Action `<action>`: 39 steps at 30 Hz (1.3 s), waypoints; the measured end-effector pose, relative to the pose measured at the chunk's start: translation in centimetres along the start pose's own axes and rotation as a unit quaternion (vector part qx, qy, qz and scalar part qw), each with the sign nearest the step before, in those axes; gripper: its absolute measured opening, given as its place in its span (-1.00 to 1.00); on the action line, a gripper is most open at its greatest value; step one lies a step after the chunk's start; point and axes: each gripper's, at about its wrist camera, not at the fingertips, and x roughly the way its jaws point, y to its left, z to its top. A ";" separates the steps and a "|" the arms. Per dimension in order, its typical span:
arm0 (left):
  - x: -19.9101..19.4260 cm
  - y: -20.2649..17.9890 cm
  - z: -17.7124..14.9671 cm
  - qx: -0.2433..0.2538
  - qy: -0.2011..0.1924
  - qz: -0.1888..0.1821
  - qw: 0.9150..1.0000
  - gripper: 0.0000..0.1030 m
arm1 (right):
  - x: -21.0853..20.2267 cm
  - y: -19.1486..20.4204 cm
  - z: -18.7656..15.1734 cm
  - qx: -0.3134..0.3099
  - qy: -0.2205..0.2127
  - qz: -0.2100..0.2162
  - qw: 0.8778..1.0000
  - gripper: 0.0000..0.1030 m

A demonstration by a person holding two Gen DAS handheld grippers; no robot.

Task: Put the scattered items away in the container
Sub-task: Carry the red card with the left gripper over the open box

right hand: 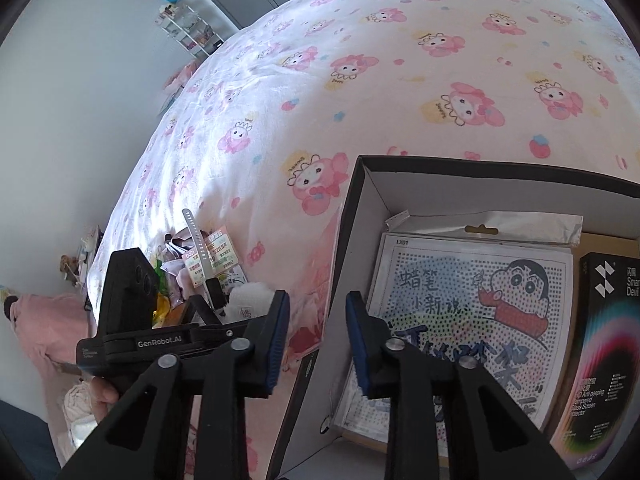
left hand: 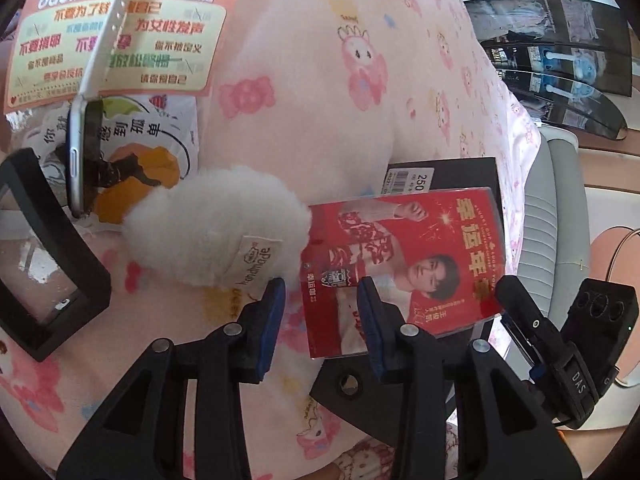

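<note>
My left gripper (left hand: 322, 312) is open and empty, its jaws on either side of the near left corner of a red card sleeve (left hand: 404, 268) that leans on the black box (left hand: 452, 172). A white fluffy plush (left hand: 216, 228) lies just left of it. My right gripper (right hand: 318, 340) is open and empty over the left wall of the open black box (right hand: 356, 200). Inside lie a cartoon bead sheet (right hand: 472, 304) and a dark screen-protector pack (right hand: 600, 360).
On the pink patterned bedsheet (left hand: 320, 60) to the left lie a pink sticker sheet (left hand: 120, 36), a watch with a white strap (left hand: 84, 152), a printed pouch (left hand: 160, 136) and a black frame case (left hand: 44, 264). The same pile (right hand: 208, 268) shows in the right wrist view.
</note>
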 end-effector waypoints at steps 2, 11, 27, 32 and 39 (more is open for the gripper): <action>0.9 0.3 -0.1 -0.006 0.009 -0.005 1.000 -0.21 | 0.3 0.0 -0.2 -0.003 0.001 -0.006 1.000 -0.73; 2.3 1.9 -0.1 -0.055 0.028 -0.109 0.992 -0.16 | 0.3 -0.1 -0.3 -0.007 -0.003 0.000 1.000 -0.78; 3.0 1.0 0.4 -0.042 0.018 -0.139 0.989 -0.12 | 0.2 -0.7 -0.6 0.004 -0.015 0.010 1.000 -0.79; 0.9 0.3 0.0 -0.009 -0.012 -0.133 0.991 -0.51 | -0.7 -0.4 -0.8 -0.011 -0.032 -0.002 0.999 -0.79; -1.1 -4.1 -1.3 0.075 -0.033 -0.109 0.991 -0.62 | -3.3 -1.2 -1.6 -0.005 -0.059 0.003 0.998 -0.80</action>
